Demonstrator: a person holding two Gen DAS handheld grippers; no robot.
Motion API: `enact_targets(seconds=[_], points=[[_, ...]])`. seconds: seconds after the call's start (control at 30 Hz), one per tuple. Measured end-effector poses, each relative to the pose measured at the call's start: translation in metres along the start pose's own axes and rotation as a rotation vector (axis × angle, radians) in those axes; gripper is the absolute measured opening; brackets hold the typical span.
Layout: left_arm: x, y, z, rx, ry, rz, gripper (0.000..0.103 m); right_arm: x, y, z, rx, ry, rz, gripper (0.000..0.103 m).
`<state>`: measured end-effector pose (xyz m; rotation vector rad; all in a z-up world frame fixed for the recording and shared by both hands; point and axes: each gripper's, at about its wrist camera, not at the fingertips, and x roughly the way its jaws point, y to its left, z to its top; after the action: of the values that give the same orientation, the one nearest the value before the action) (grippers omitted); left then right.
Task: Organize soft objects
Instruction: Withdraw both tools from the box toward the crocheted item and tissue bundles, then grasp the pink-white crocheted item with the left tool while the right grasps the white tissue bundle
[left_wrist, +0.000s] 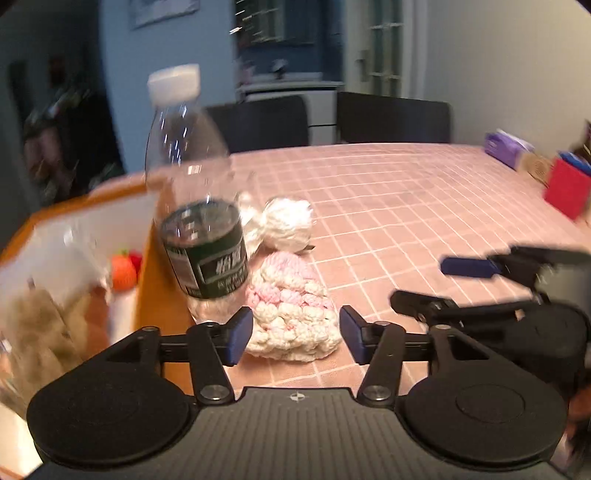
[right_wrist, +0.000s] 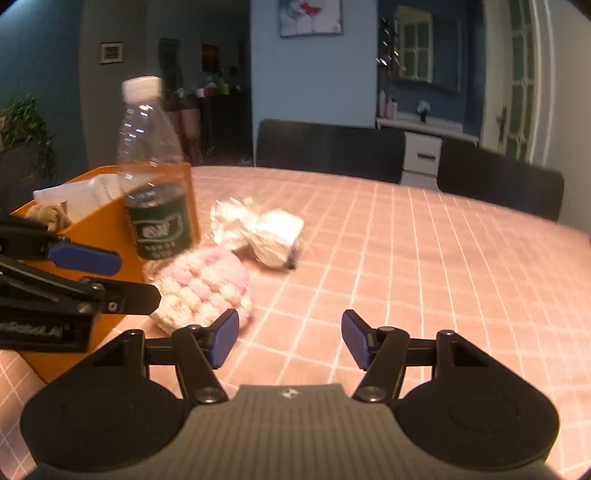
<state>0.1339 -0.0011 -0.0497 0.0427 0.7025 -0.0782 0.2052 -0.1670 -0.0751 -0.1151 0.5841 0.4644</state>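
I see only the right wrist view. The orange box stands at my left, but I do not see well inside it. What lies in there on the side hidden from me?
Observer: An orange and red soft toy lies inside the orange box, against a white lining.
Operator: Is the left gripper closed on the knitted piece?
Observer: No. The left gripper is open; the pink and white knitted piece lies on the table just ahead of its fingers, not gripped.
Operator: Is there anything at the far right of the table?
Observer: Yes, a red box and a purple pack stand near that edge.
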Motion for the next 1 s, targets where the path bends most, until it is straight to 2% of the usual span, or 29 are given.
enact_targets(seconds=[0.07, 0.13, 0.2, 0.3, 0.4, 0.53, 0.6, 0.77, 0.8, 0.83, 0.87, 0.93, 1.0], points=[[0.010, -0.001, 0.000, -0.058, 0.002, 0.019, 0.074, 0.001, -0.011, -0.009, 0.022, 0.010, 0.009, 0.062], [0.020, -0.002, 0.000, -0.081, -0.002, 0.055, 0.074, 0.004, -0.015, -0.010, 0.029, 0.020, 0.009, 0.059], [0.028, -0.006, 0.000, -0.075, -0.009, 0.111, 0.080, 0.007, -0.019, -0.012, 0.023, 0.025, 0.007, 0.059], [0.042, -0.009, -0.003, -0.034, 0.004, 0.161, 0.081, 0.010, -0.024, -0.013, 0.034, 0.031, 0.031, 0.059], [0.053, -0.006, -0.008, -0.051, 0.032, 0.150, 0.082, 0.014, -0.026, -0.013, 0.031, 0.034, 0.021, 0.059], [0.056, 0.002, -0.013, -0.107, 0.003, 0.112, 0.082, 0.018, -0.028, -0.013, 0.037, 0.041, 0.030, 0.059], [0.057, 0.004, -0.013, -0.127, -0.001, 0.093, 0.068, 0.020, -0.028, -0.012, 0.034, 0.043, 0.033, 0.059], [0.057, 0.002, -0.014, -0.094, -0.028, 0.094, 0.042, 0.025, -0.024, -0.001, 0.014, 0.029, 0.043, 0.059], [0.056, 0.002, -0.012, -0.094, -0.033, 0.095, 0.021, 0.026, -0.022, 0.002, 0.005, 0.021, 0.041, 0.059], [0.054, 0.003, -0.011, -0.094, -0.038, 0.108, 0.016, 0.028, -0.020, 0.007, -0.005, 0.014, 0.042, 0.059], [0.054, 0.005, -0.009, -0.102, -0.036, 0.088, 0.011, 0.030, -0.018, 0.011, -0.016, 0.006, 0.046, 0.059], [0.052, 0.010, -0.009, -0.134, -0.032, 0.062, 0.011, 0.035, -0.015, 0.021, -0.025, -0.006, 0.051, 0.059], [0.051, 0.009, -0.008, -0.126, -0.037, 0.067, 0.011, 0.044, -0.012, 0.030, -0.029, -0.009, 0.060, 0.059]])
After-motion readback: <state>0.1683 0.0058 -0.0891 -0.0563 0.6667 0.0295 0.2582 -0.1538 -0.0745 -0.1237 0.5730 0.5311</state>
